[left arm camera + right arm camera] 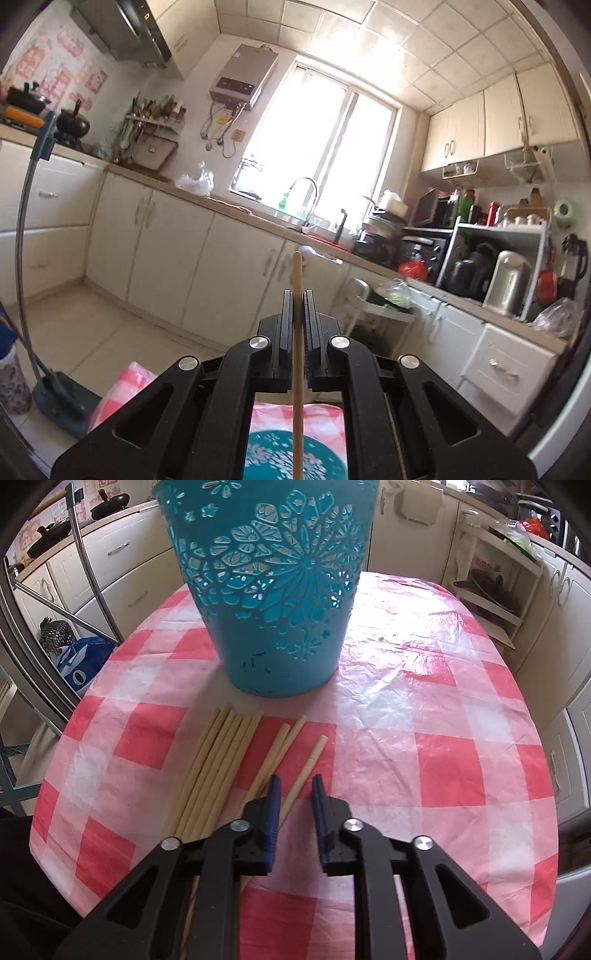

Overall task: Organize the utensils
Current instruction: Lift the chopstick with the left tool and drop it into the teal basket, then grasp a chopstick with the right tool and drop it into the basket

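Observation:
In the left wrist view my left gripper (298, 295) is shut on a pale wooden chopstick (297, 273) that runs forward between its pads. It is held level above the teal cut-out basket (273, 458), whose rim shows below the jaws. In the right wrist view my right gripper (295, 781) points down at the checked table (424, 720), jaws a little apart. A single chopstick (308, 764) lies between them, close to the left pad and not clamped. A bundle of several chopsticks (218, 760) and a pair (280, 749) lie to its left. The basket (273, 590) stands upright behind them.
Cream cabinets and a cluttered counter with a sink tap (306, 199) ring the room. A curved metal stand (85, 572) and a blue bag (83, 661) sit left of the table. A white shelf rack (495, 587) stands off its far right edge.

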A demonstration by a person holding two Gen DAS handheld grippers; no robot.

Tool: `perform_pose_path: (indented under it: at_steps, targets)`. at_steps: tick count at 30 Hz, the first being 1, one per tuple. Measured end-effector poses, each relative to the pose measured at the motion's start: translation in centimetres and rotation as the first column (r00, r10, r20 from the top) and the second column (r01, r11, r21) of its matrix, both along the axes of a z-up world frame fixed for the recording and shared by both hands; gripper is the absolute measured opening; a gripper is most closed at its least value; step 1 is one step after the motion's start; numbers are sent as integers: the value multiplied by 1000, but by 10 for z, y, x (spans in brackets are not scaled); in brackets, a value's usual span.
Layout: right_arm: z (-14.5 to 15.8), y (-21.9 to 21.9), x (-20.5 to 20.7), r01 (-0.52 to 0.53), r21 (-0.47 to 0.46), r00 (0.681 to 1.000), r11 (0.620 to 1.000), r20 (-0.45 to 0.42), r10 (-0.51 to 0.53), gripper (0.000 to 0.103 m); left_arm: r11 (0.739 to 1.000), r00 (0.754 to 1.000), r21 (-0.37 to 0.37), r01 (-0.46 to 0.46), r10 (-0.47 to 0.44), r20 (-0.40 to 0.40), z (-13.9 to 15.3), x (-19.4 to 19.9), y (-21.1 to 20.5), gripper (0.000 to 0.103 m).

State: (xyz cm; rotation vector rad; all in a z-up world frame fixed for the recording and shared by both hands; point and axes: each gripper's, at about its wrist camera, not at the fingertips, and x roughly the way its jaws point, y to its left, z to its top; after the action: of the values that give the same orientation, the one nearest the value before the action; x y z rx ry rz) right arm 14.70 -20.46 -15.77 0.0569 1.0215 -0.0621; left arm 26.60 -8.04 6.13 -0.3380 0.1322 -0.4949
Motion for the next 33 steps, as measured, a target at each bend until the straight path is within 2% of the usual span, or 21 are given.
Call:
perform_pose_path:
  at_steps: [4,10,12,13,18,19,23,25,28,33]
  targets:
    - [0,-3,0,-18,-9,1000,1000,6,18,10,996,997,86,0,7,-77,-32,28,-29,5]
    - [1,-6,0,-33,-14,999,999,-8,33,10,985,993,172,7,14,-119,-74,25,-34,5]
    - [1,-5,1,-34,-24,999,999,-10,34,12,980,991,198,15,13,-135,-81,22,-33,5]
    - [1,-6,2,-28,-32,1000,999,-10,28,17,978,990,208,18,12,-141,-83,20,-32,5]
    - [1,-7,4,-32,-23,999,999,-15,31,15,962,985,272,37,11,-174,-93,7,-26,6]
    - [1,-7,4,-39,-11,999,999,-16,39,10,961,984,274,39,11,-180,-93,5,-26,10]
    - [2,-12,6,-34,21,999,999,-27,34,9,966,980,257,22,30,-198,-89,-7,-11,35]
    - [3,-17,9,-22,54,999,998,-42,24,9,970,979,244,17,33,-199,-84,-14,-2,41]
    - [4,-20,16,-26,74,998,997,-62,30,9,974,978,224,15,32,-206,-79,-19,11,46]
    - [4,-15,22,-64,18,995,998,-78,66,9,979,970,202,10,40,-239,-80,-19,26,48]
